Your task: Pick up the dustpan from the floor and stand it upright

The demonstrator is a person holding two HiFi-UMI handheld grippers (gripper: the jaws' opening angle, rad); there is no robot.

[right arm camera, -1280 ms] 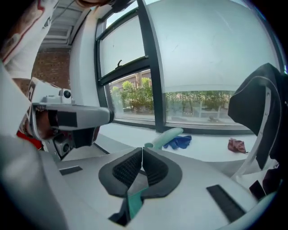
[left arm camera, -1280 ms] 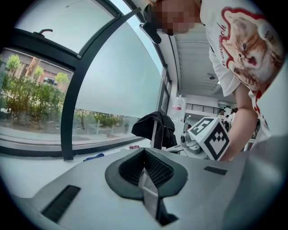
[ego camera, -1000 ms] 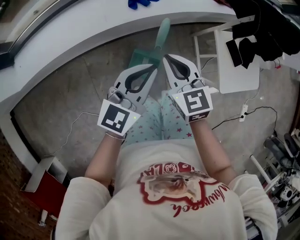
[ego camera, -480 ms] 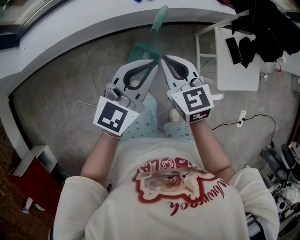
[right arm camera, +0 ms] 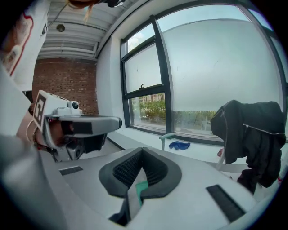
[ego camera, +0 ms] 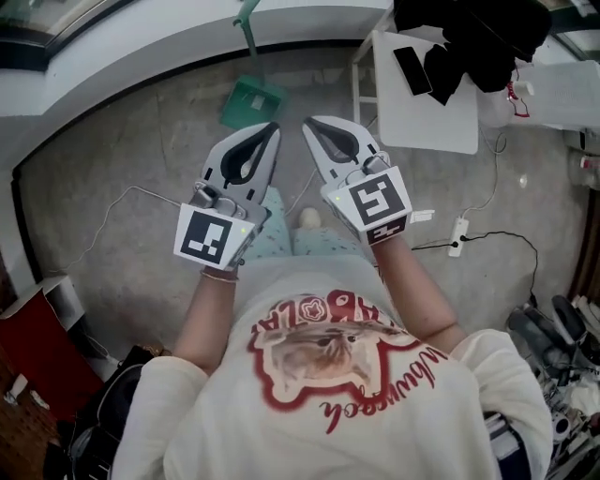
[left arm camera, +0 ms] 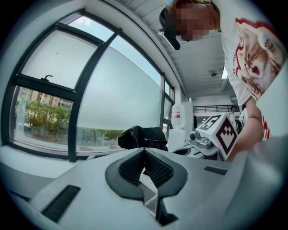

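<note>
The green dustpan (ego camera: 251,101) sits on the grey floor with its pale handle (ego camera: 247,21) rising against the white curved ledge (ego camera: 141,42). Both grippers are held side by side in front of the person's body, short of the pan and apart from it. My left gripper (ego camera: 272,128) is shut with nothing in it; its jaws meet in the left gripper view (left arm camera: 144,151). My right gripper (ego camera: 309,123) is shut and empty too (right arm camera: 142,150). In the right gripper view the dustpan's handle (right arm camera: 167,137) shows ahead, and a green sliver shows below the closed jaws.
A white table (ego camera: 427,112) with a phone (ego camera: 413,70) and black clothing (ego camera: 478,28) stands at the right. A power strip (ego camera: 457,234) and cables lie on the floor. A red box (ego camera: 28,347) sits at the lower left. A blue cloth (right arm camera: 179,145) lies on the ledge.
Both grippers have drawn back from the dustpan together, still shut. They overlapped the pan before; now bare floor shows between them and it. The dustpan stays against the ledge.
</note>
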